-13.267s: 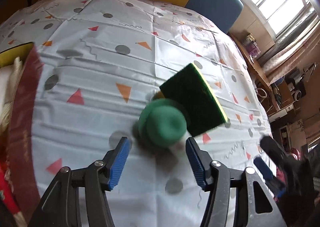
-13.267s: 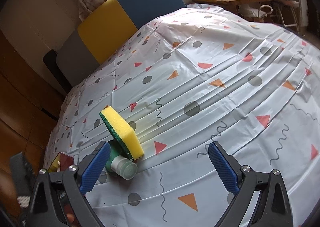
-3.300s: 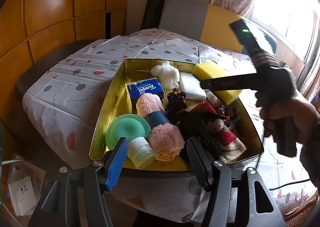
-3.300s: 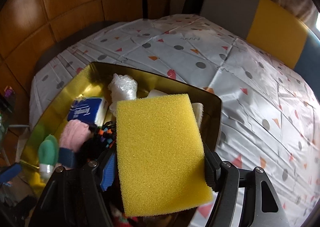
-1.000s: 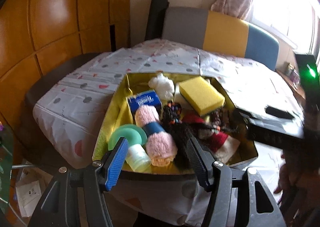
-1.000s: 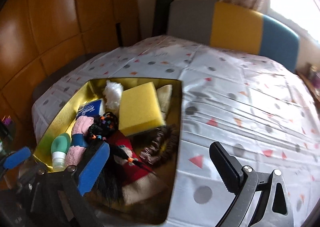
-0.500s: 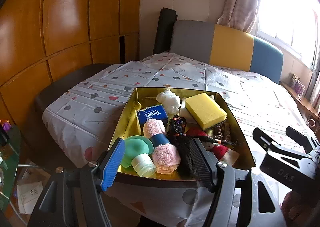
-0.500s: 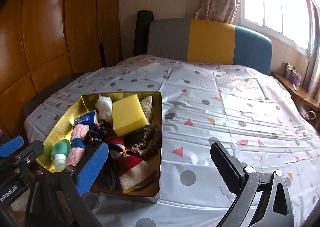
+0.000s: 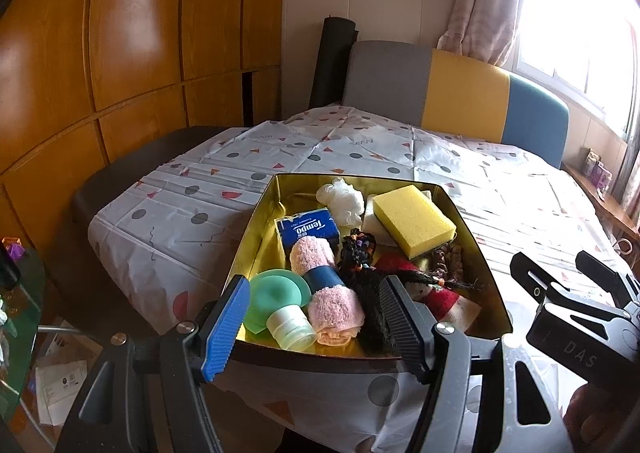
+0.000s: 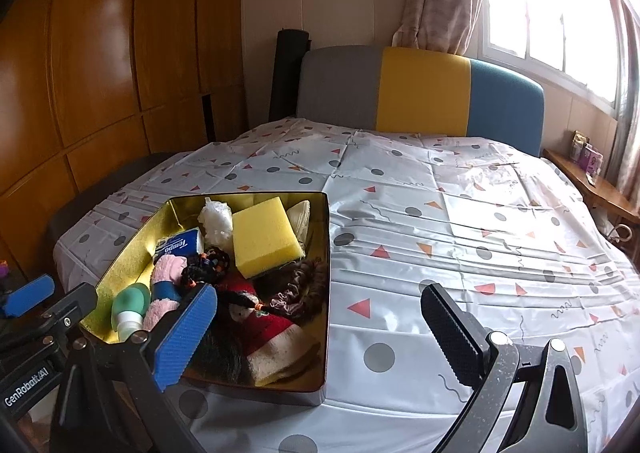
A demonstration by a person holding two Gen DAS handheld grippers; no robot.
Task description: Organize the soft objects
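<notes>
**Left wrist view: tin looks full, task near done**

Left wrist and right wrist views agree. Gold tin (image 9: 256, 237) sits at the near-left corner of the bed (image 10: 440, 213), which has a patterned sheet.

In the tin:
- sponge (image 9: 414, 219), yellow side up, at 1 o'clock, resting on other items
- white puff (image 9: 342, 197) at 12
- tissue pack (image 9: 308, 229) just left of centre
- pink towel roll (image 9: 326, 289) with a blue band, centre
- green bottle (image 9: 280, 305) at 7, touching the roll
- doll (image 10: 260, 317) and dark hair pieces at 4–5

Left tool (image 9: 312, 325): wide, empty, held back from the tin's near rim. Right tool (image 10: 320, 337): wide, empty, above the sheet at the tin's right side.

No loose soft item shows on the sheet in either view. My read: sorting is done or on its last step; at most tidy the pile. Sponge sits high, so it could slide if the tin is moved.
</notes>
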